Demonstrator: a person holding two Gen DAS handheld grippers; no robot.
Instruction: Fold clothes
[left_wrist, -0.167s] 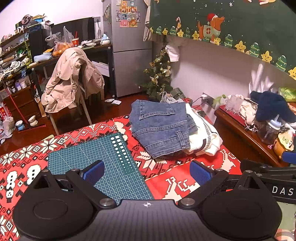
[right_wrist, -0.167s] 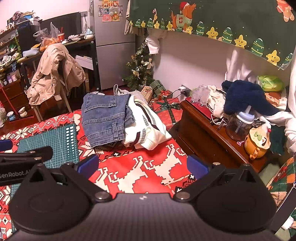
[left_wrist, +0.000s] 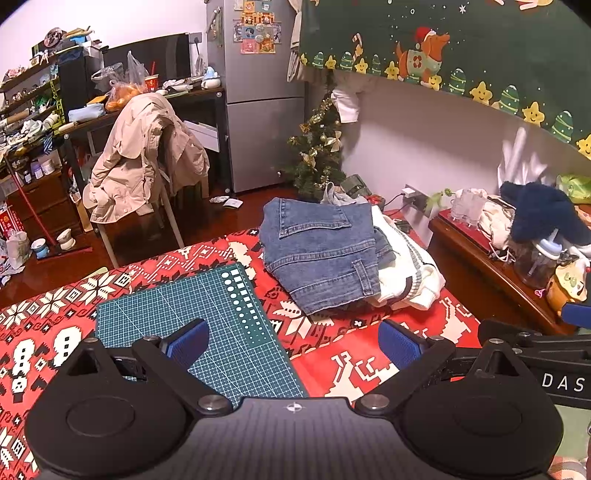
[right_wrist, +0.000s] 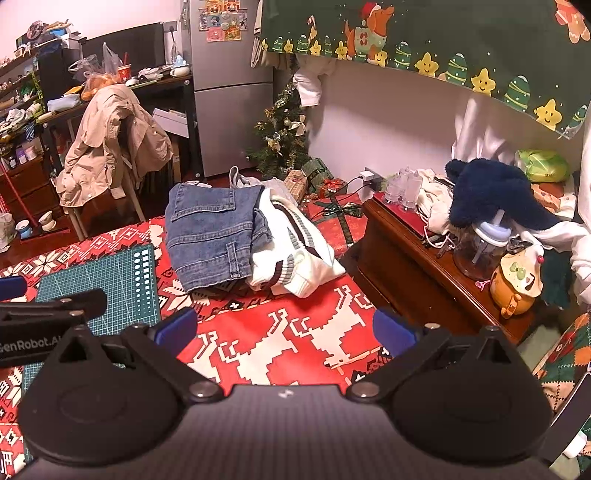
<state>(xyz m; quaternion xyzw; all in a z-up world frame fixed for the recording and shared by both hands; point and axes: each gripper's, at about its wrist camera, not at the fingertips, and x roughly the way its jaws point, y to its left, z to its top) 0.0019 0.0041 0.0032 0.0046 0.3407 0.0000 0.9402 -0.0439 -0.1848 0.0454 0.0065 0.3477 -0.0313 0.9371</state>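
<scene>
Ahead of your spread, empty left gripper (left_wrist: 293, 341) and right gripper (right_wrist: 284, 328), the blue denim jeans (left_wrist: 321, 251) lie folded atop the cream striped-trim sweater (right_wrist: 295, 254), which looks only roughly bundled; you likely have that left.

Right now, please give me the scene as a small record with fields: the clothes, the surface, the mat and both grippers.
surface: red patterned cloth
clothes: jeans on top of the pile, white sweater under and beside them
mat: green cutting mat, beside the pile, bare
left gripper: open, holds nothing, short of the clothes
right gripper: open, holds nothing, short of the clothes
</scene>
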